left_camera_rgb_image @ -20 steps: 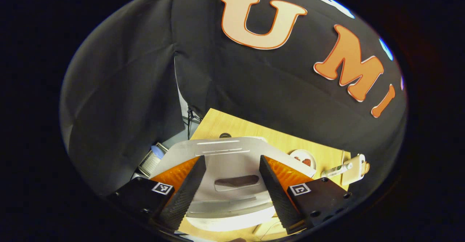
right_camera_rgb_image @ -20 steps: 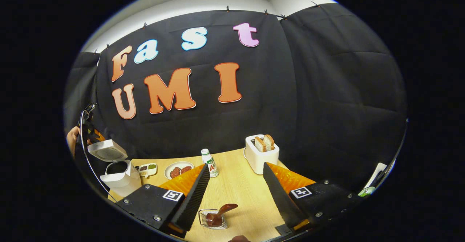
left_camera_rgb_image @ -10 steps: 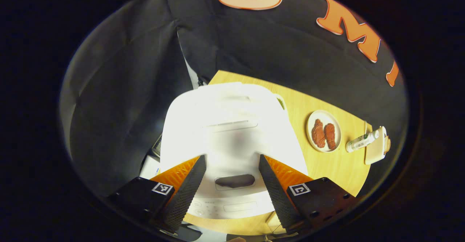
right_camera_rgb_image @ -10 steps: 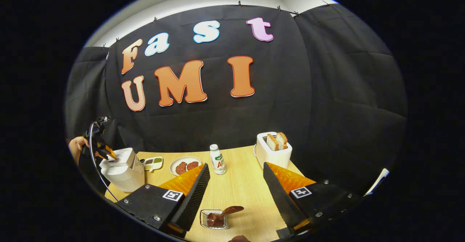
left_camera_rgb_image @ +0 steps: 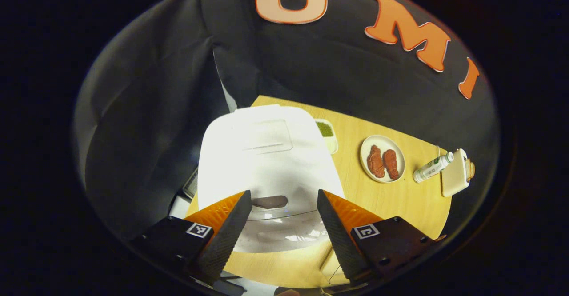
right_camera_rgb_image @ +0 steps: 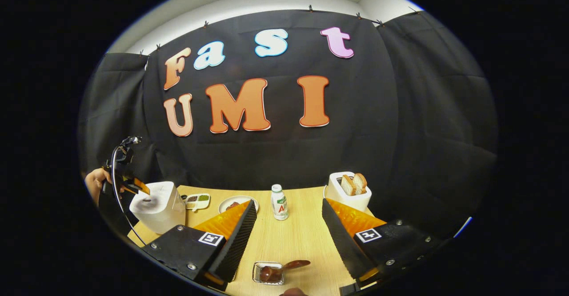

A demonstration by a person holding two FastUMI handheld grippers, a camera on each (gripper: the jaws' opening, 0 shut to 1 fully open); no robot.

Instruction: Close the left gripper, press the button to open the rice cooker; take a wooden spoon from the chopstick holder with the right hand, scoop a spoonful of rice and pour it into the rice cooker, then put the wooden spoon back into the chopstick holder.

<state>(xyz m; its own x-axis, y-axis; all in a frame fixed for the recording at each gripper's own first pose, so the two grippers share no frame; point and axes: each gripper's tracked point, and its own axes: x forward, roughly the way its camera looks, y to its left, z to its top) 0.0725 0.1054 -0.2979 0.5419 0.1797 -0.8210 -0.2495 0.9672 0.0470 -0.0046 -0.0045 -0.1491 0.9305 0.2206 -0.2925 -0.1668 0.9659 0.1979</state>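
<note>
Both grippers open and empty; rice cooker (left_camera_rgb_image: pixel 266 167) lid down.

Seen in the left gripper view: left gripper (left_camera_rgb_image: pixel 284 225) above the cooker's front edge, fingers spread wide either side of the dark latch recess (left_camera_rgb_image: pixel 269 202), touching nothing. To the right of the cooker on the wooden table (left_camera_rgb_image: pixel 400 207): small dish of green stuff (left_camera_rgb_image: pixel 326 132) just beside it, then plate with two red pieces (left_camera_rgb_image: pixel 382 163), bottle (left_camera_rgb_image: pixel 430 168), toaster (left_camera_rgb_image: pixel 454 178) farthest out. Seen in the right gripper view: right gripper (right_camera_rgb_image: pixel 289 238) held above the table, well right of the cooker (right_camera_rgb_image: pixel 156 206), fingers apart, nothing between them. Below it near the table's front edge, small wire holder (right_camera_rgb_image: pixel 268 273) with a wooden spoon (right_camera_rgb_image: pixel 286 267) lying tilted in it. Hand (right_camera_rgb_image: pixel 95 182) holding the left gripper (right_camera_rgb_image: pixel 133 185) just above the cooker's top.
</note>
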